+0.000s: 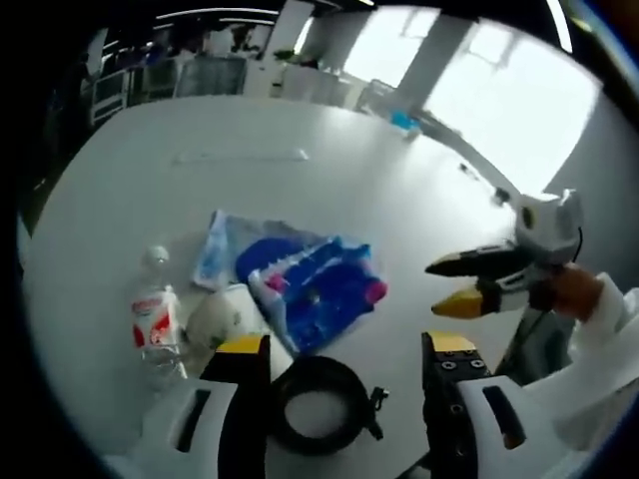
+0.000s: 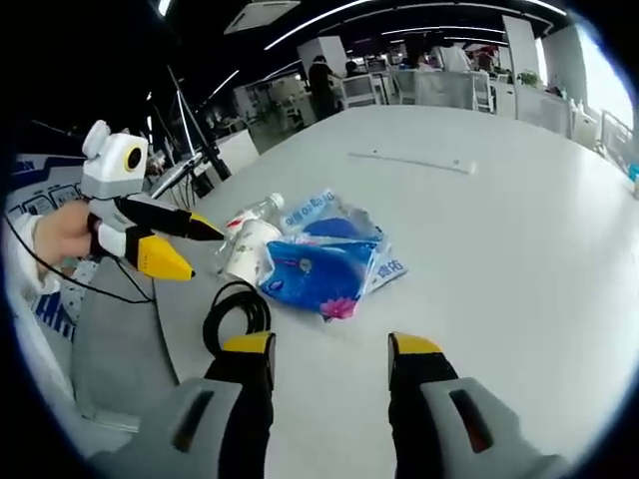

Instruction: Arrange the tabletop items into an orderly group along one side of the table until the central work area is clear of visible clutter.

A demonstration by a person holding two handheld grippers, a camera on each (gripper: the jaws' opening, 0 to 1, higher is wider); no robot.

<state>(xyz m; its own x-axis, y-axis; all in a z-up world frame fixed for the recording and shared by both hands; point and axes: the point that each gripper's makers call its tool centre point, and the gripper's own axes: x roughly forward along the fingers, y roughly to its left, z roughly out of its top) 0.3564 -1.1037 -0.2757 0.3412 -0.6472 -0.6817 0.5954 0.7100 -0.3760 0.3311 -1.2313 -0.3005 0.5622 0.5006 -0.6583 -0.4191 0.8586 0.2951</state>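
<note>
A cluster lies on the white table: a blue packet with a pink spot, a clear pack with blue print, a white paper cup on its side, a plastic bottle with a red label and a black coiled cable. My left gripper hovers open above the cable. My right gripper comes in from the right, open and empty. From the right gripper view, my right gripper stands open short of the blue packet, and the left gripper is open beside the cup.
A thin white strip lies further out on the table. A small blue object sits near the far edge. The cable is close to the table's near edge. Desks and chairs stand beyond the table, with a person far back.
</note>
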